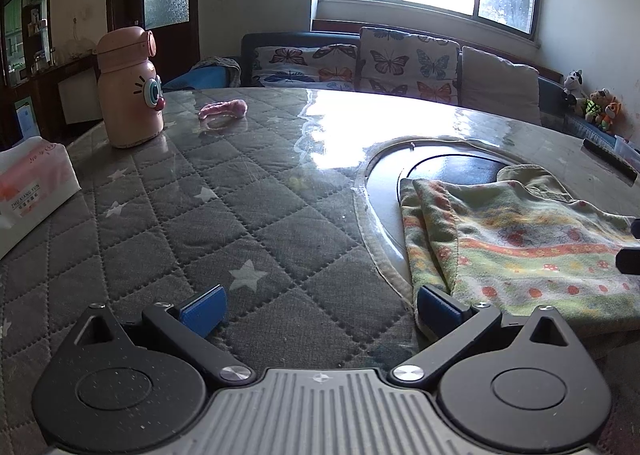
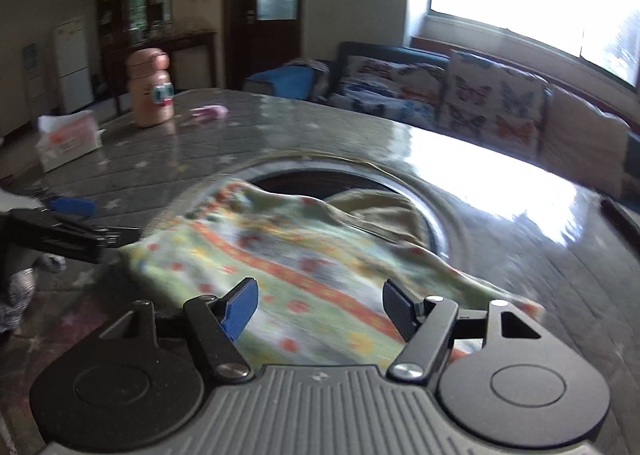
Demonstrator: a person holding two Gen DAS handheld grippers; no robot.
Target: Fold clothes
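Observation:
A small green garment (image 1: 516,251) with orange bands and a red mushroom print lies folded over on the table, over a round dark inset. My left gripper (image 1: 320,309) is open and empty, low over the quilted cover, its right fingertip (image 1: 436,309) at the garment's near left corner. In the right wrist view the garment (image 2: 288,259) lies just ahead, blurred. My right gripper (image 2: 320,309) is open and empty just above the garment's near part. The left gripper (image 2: 76,223) shows at the left edge of that view.
A pink cartoon bottle (image 1: 130,89) and a small pink object (image 1: 224,111) stand at the far left of the table (image 1: 240,215). A tissue pack (image 1: 32,191) lies at the left edge. A sofa with butterfly cushions (image 1: 404,63) runs behind the table.

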